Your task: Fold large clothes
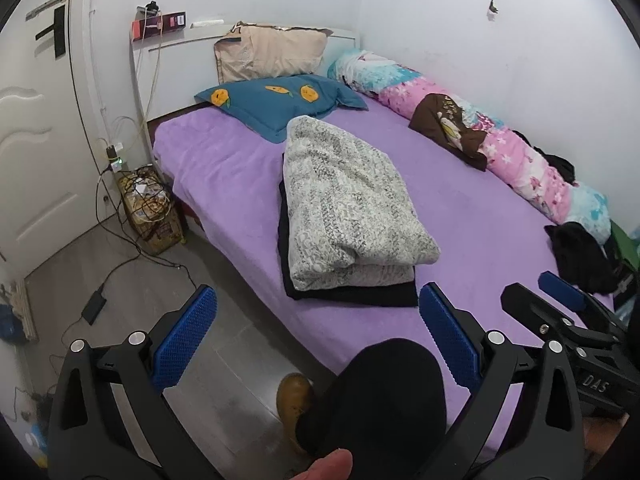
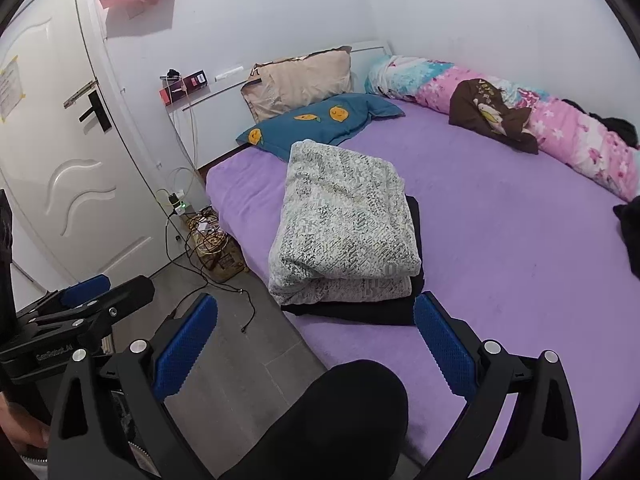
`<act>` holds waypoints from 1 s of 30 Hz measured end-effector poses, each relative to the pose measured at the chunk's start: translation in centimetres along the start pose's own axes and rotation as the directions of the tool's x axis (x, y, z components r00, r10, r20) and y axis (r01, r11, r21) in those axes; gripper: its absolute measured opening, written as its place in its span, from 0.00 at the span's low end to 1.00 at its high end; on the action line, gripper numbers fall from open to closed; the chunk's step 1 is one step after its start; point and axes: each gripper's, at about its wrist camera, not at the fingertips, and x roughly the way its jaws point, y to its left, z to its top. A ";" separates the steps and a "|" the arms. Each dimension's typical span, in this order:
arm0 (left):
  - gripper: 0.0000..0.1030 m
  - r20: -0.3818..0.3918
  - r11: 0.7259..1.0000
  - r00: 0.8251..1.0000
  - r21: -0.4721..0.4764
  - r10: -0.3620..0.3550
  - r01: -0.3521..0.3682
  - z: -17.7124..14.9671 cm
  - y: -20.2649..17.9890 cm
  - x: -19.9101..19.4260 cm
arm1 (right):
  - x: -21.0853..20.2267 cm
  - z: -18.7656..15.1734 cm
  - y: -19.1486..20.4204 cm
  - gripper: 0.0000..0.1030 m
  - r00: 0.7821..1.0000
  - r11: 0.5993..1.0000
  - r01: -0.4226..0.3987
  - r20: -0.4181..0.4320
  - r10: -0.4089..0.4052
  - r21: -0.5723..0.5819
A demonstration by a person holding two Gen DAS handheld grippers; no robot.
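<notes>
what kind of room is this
Most likely a small bedroom in a home. A bed with a purple fleece sheet fills most of it, a teal pillow with lemon prints lies at its white headboard, and a folded grey-and-white knit garment rests on the sheet.

Purple bed cover (image 1: 224,184): plush, matt fleece-like cloth, faint nap marks.

Folded grey-white garment (image 1: 344,204) lying on the cover: thick knit-looking cloth, mottled, rough and matt. Under it, a black garment (image 1: 360,296): flat, smooth, matt cloth.

At the head end of the cover, teal pillow (image 1: 276,100): smooth woven cloth, printed yellow fruit. Beige pillow (image 1: 272,56) behind it: creased, slight sheen.

Along the cover's wall side, rolled quilt (image 1: 516,152): smooth printed cloth, pink and blue.

Left gripper (image 1: 318,342) and right gripper (image 2: 316,348): matt black plastic frames, blue rubbery pads with fine bumped texture, bright metal screw heads.

Floor (image 1: 160,300) beside the bed: grey planks, low sheen. Door (image 2: 60,140): white, semi-gloss, embossed.
</notes>
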 end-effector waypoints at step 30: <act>0.94 0.024 1.000 1.000 0.026 -0.005 0.004 0.4 -0.5 -1.1 | -0.7 0.2 0.8 0.94 1.000 0.999 0.012 0.018 -0.012 -0.029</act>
